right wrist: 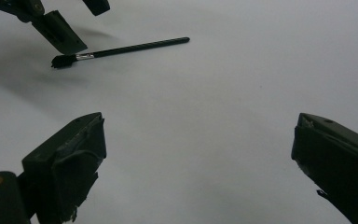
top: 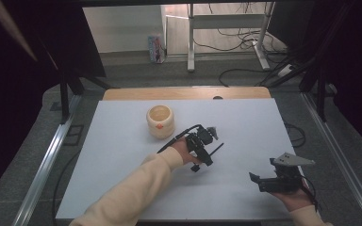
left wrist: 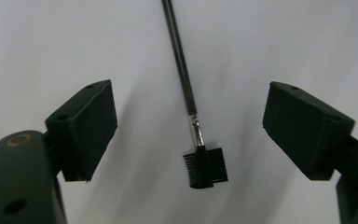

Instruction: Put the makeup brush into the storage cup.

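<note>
A white worktop (top: 122,155) lies under dim light, with grey floor, loose cables and the legs of another table beyond its far edge. Near the middle of it lies a thin black brush (left wrist: 186,93) with a small comb head and a silver ferrule, flat on the surface. The left gripper (top: 210,149) hangs right over it: in the left gripper view the comb end sits between the two fingers (left wrist: 86,128), which stand apart on either side and touch nothing. So the brush is framed but not yet gripped; the pick-up looks to be at its very start, with the squeeze and the lift left to do.

Further out, toward the near right corner, the right gripper (top: 260,181) rests in the person's hand with its fingers (right wrist: 70,158) spread wide and empty, pointed across the worktop at the brush. Toward the far edge, left of centre, stands a small pale round cup (top: 160,121), well apart from the brush; I'd guess that is where the brush may end up, though nothing has gone into it yet as far as I can see.
</note>
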Demonstrator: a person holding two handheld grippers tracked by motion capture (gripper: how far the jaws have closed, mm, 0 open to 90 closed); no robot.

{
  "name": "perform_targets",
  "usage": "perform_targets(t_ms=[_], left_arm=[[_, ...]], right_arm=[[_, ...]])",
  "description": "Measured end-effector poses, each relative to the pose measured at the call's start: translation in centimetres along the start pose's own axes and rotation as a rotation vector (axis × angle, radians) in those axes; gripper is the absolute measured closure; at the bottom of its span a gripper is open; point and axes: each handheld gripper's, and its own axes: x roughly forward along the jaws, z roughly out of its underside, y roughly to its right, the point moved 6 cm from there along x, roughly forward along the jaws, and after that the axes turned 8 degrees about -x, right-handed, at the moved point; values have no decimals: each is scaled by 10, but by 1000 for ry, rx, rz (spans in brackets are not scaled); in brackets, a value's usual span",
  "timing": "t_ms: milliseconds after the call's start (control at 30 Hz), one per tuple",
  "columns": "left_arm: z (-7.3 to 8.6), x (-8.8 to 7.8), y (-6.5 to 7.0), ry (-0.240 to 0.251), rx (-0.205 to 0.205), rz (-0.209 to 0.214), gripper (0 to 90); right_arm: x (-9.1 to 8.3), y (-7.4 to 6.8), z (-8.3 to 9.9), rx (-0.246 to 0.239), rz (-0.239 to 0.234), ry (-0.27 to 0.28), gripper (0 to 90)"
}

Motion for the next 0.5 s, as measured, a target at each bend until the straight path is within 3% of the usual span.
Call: perform_targets(t_ms=[200,300,500], left_arm=[[3,3,5,-39,29,19,321],[4,4,4,-47,26,15,405],[4,7,4,-62,23,16,483]], right_arm=[[0,0,0,0,1,0,31],[0,0,0,-1,1,0,31],[0,0,0,-1,1,-1,32]])
